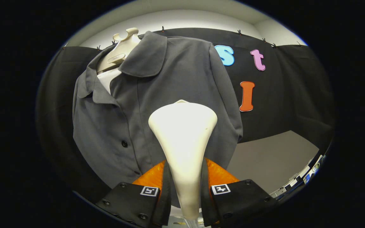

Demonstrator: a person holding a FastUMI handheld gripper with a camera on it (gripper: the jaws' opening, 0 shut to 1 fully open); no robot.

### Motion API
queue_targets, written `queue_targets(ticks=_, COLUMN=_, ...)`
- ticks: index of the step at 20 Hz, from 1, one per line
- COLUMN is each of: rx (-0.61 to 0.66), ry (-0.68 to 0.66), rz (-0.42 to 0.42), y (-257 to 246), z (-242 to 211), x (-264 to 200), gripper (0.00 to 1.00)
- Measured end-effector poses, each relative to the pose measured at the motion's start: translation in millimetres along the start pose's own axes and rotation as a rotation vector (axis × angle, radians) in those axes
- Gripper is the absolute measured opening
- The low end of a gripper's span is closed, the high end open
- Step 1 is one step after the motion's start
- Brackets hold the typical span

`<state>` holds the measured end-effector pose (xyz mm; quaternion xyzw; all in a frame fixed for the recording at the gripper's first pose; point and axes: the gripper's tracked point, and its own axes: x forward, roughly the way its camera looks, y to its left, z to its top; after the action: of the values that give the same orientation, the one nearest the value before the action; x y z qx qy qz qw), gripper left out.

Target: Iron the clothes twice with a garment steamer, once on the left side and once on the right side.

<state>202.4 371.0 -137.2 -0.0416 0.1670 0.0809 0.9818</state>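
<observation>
Garment steamer [182, 139]: we see one, cream-white, its narrow neck rising between the fingers and flaring into a broad, rounded triangular head. The head stands upright, just ahead of the fingers, in front of the lower right half of the shirt's front; we cannot tell whether it touches the cloth.

Gripper [185, 190]: one, pointing forward and tilted upward toward the shirt. Its two fingers are clenched on the steamer's neck, one finger [162, 183] on the left side and the other on the right, both pressing against it. Each finger housing carries one small square marker on top, two markers in all.

Shirt [157, 104]: one, dark grey, short-sleeved, with a wide flat collar lying open at the throat. It hangs on one pale mannequin form [120, 50], whose neck and knob-shaped cap show above the collar. A white layer shows in the open neckline. We count two dark buttons visible on the placket, left of the steamer head; a third, lower down near the left finger, is too dim to be sure of. The cloth looks smooth across the chest, with soft folds running down near the placket.

Beyond the shirt hangs the black cloth wall [296, 95], with a pale floor [271, 158] to the lower right.
</observation>
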Motion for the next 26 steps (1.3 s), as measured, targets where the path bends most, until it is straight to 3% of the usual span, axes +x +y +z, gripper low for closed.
queue_targets(ticks=8, rx=-0.01, ry=0.063, rz=-0.003, y=2, z=-47, x=7, gripper=0.47)
queue_targets(ticks=26, rx=-0.015, ry=0.287, rz=-0.032, y=-12, z=-199, x=26, gripper=0.47)
